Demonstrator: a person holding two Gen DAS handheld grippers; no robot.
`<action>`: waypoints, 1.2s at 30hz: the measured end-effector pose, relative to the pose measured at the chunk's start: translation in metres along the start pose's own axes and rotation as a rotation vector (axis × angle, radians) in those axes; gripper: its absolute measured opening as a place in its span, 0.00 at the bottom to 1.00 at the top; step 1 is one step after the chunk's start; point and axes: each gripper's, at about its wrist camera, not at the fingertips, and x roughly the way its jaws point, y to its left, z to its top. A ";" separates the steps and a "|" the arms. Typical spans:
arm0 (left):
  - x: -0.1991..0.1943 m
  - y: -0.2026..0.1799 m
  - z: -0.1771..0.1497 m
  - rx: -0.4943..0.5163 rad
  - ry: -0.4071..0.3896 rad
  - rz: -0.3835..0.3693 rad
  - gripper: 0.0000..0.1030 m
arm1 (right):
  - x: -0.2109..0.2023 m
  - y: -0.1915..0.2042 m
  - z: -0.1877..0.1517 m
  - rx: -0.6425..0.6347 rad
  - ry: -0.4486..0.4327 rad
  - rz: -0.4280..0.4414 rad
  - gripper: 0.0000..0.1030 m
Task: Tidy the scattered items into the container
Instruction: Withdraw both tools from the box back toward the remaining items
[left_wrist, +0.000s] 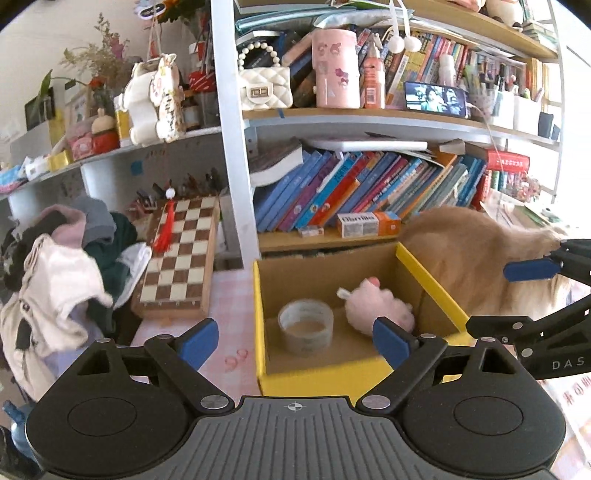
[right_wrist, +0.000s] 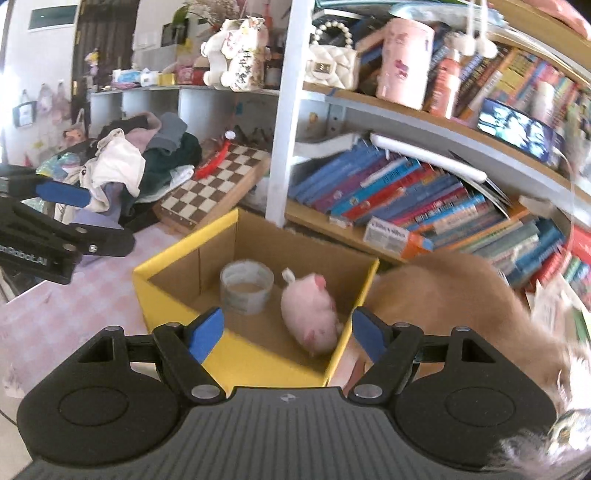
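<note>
Two light items sit in your box (left_wrist: 430, 271): stiff tape roll (left_wrist: 306, 326), squashy pink plush (left_wrist: 380, 308)—pinch its middle; both grippers' jaws stand apart, empty.

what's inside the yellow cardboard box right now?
Inside the yellow box: a roll of clear tape lying flat and a pink plush toy beside it, apart. The near corner of the floor is hidden behind the front wall and gripper fingers.

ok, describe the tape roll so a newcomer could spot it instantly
Find the yellow-edged cardboard box on the pink checked table, below the bookshelf. Two things lie inside: the tape roll is the left one, a greyish open ring standing on its flat side, unlike the fluffy pink plush toy beside it.
</note>
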 end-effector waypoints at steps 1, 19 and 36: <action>-0.005 0.000 -0.006 -0.001 0.004 -0.001 0.90 | -0.005 0.004 -0.007 0.006 0.005 -0.005 0.73; -0.058 -0.009 -0.090 -0.063 0.100 -0.001 0.91 | -0.048 0.061 -0.088 0.096 0.113 -0.026 0.74; -0.084 -0.024 -0.137 -0.107 0.140 0.041 0.94 | -0.070 0.091 -0.128 0.160 0.125 -0.048 0.76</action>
